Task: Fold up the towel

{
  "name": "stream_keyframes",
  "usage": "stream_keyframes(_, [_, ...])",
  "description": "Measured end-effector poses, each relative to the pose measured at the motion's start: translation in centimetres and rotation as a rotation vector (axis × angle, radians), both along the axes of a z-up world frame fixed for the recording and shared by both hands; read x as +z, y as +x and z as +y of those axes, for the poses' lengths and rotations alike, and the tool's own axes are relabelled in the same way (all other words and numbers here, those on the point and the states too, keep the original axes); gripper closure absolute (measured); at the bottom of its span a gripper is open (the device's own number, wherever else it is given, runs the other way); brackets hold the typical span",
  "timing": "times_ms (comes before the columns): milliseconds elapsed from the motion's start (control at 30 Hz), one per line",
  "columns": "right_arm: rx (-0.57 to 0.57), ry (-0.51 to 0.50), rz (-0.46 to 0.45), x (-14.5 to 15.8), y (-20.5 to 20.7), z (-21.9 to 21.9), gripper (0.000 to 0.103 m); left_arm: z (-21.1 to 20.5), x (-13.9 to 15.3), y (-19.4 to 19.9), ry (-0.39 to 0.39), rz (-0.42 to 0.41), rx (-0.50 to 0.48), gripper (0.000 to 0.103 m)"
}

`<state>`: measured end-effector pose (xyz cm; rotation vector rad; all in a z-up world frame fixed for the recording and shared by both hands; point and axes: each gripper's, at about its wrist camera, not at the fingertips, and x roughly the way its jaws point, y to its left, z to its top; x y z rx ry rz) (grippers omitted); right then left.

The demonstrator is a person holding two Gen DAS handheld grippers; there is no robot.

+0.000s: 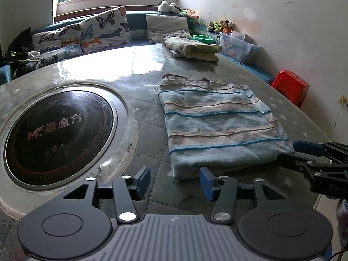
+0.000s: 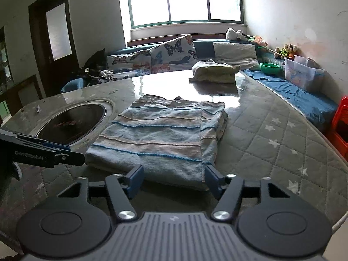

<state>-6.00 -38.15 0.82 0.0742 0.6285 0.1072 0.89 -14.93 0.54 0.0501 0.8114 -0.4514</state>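
Backlit by overexposed window (image 2: pixel 184 0), tabletop glare (image 1: pixel 97 67) (fisheye-bent, vignetted corners)

We see a striped towel (image 2: pixel 161 134) of soft, slightly napped cloth on a quilted fabric table cover (image 2: pixel 271 143) under a glossy clear film. The inset cooktop (image 1: pixel 58 137) is glossy black glass in a brushed metal ring. The gripper fingers (image 1: pixel 142 179) look matt blue plastic.

Folded towel (image 2: pixel 161 134) on the quilted table (image 2: pixel 271 130), inset cooktop (image 2: pixel 71 121) to its left, second folded cloth (image 2: pixel 215 70) behind it, cushions (image 2: pixel 174 51) and bench beyond under the window (image 2: pixel 184 0), storage bin (image 2: pixel 301 72) and stool (image 2: pixel 339 128) to the right.
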Motion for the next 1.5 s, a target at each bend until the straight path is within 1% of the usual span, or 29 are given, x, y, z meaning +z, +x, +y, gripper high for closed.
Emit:
stream_keyframes(33, [-0.001,0.000,-0.002,0.0,-0.1,0.0,0.030,0.0,0.0,-0.1,0.001,-0.002,-0.001,0.043])
stream_keyframes(100, [-0.004,0.000,-0.006,0.1,-0.3,0.1,0.021,-0.2,0.1,-0.3,0.001,-0.007,-0.005,0.037])
stream_keyframes(233, [-0.004,-0.005,-0.011,0.3,-0.5,0.4,0.018,-0.3,0.3,-0.8,0.001,-0.017,-0.011,0.029])
stream_keyframes(267, [-0.004,-0.006,-0.010,0.3,-0.6,0.5,0.015,-0.4,0.3,-0.9,0.001,-0.019,-0.012,0.026])
stream_keyframes(300, [-0.004,-0.007,-0.011,0.3,-0.6,0.6,0.012,-0.4,0.3,-1.0,0.002,-0.023,-0.014,0.022])
stream_keyframes(333, [-0.005,-0.009,-0.013,0.3,-0.7,0.6,0.011,-0.4,0.3,-1.1,0.003,-0.026,-0.015,0.020])
stream_keyframes(400, [-0.008,-0.011,-0.016,0.3,-0.9,0.8,0.009,-0.4,0.4,-1.4,0.006,-0.033,-0.017,0.011])
stream_keyframes(433, [-0.011,-0.011,-0.018,0.4,-1.0,0.9,0.007,-0.5,0.4,-1.5,0.008,-0.038,-0.018,0.010])
stream_keyframes(467, [-0.017,-0.013,-0.020,0.4,-1.0,0.9,0.002,-0.5,0.5,-1.6,0.010,-0.041,-0.018,0.008])
stream_keyframes(500, [-0.024,-0.015,-0.022,0.4,-1.1,1.0,0.000,-0.5,0.6,-1.7,0.010,-0.044,-0.019,0.006])
stream_keyframes(600, [-0.039,-0.021,-0.028,0.5,-1.4,1.0,0.000,-0.6,0.7,-2.0,0.011,-0.053,-0.024,0.001])
stream_keyframes(1200, [-0.104,-0.033,-0.040,0.9,-2.6,2.0,0.000,-0.5,0.8,-3.8,0.026,-0.059,-0.036,0.000])
stream_keyframes(1500, [-0.111,-0.026,-0.048,1.0,-3.5,2.6,0.000,-0.3,0.8,-4.9,0.028,-0.066,-0.036,0.000])
